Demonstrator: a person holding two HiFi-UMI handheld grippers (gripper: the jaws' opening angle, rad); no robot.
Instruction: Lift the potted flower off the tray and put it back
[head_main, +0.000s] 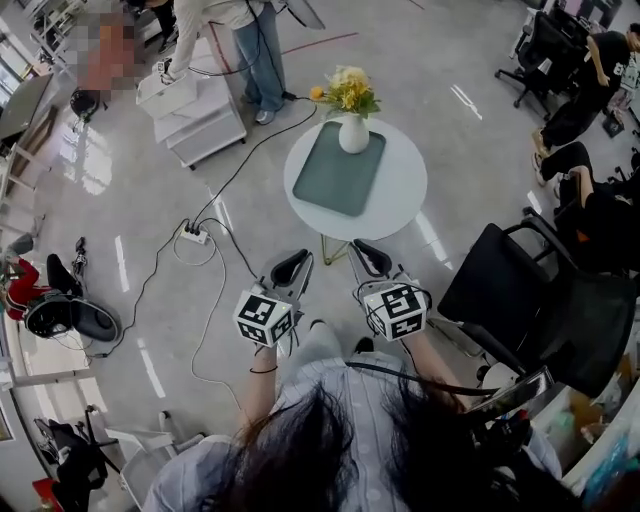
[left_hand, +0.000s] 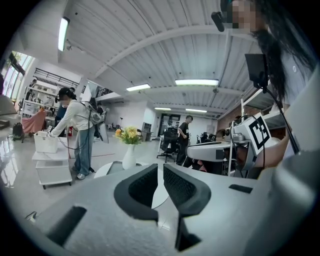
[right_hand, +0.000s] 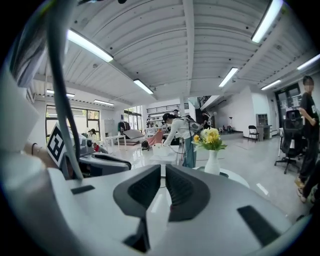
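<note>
The potted flower (head_main: 352, 120), yellow blooms in a white vase, stands upright at the far edge of a grey-green tray (head_main: 335, 175) on a round white table (head_main: 402, 195). My left gripper (head_main: 296, 264) and right gripper (head_main: 366, 256) hang side by side in the air short of the table's near edge, apart from the tray and pot. Both are shut with nothing between the jaws. The left gripper view has its gripper (left_hand: 157, 169) aimed past the flower (left_hand: 129, 145), which stands to the left. In the right gripper view, the gripper (right_hand: 163, 171) has the flower (right_hand: 211, 152) to its right.
A black office chair (head_main: 530, 290) stands close to my right. A power strip (head_main: 195, 235) and cables lie on the floor to the left of the table. Beyond it a person (head_main: 250, 40) bends over a white cart (head_main: 195, 110). More people sit at the far right (head_main: 585, 100).
</note>
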